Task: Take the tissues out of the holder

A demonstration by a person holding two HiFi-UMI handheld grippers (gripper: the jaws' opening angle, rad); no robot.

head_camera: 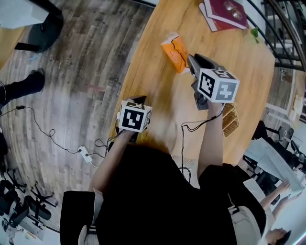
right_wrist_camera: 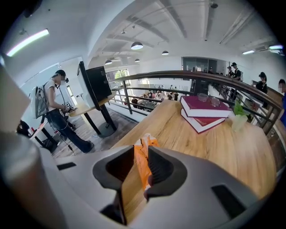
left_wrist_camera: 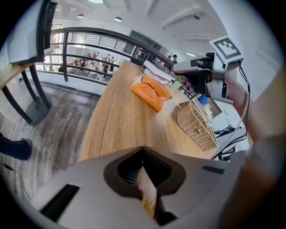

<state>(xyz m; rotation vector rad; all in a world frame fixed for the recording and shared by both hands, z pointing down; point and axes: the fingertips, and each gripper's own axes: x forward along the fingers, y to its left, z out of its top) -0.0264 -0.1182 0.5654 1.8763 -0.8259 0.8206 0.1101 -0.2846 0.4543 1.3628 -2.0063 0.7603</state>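
Observation:
An orange tissue pack lies on the wooden table, out of the wicker holder, which stands at the table's right edge. My right gripper hangs just beside and above the pack, apart from it. Its jaws are open by a narrow gap, and in the right gripper view the pack shows through that gap on the table beyond. My left gripper is low near the table's front edge, with its jaws shut and nothing between them. From there the pack and holder lie ahead.
Two dark red books are stacked at the table's far end, with a small green thing beside them. A railing runs behind the table. A cable and power strip lie on the floor to the left. A person stands at another table.

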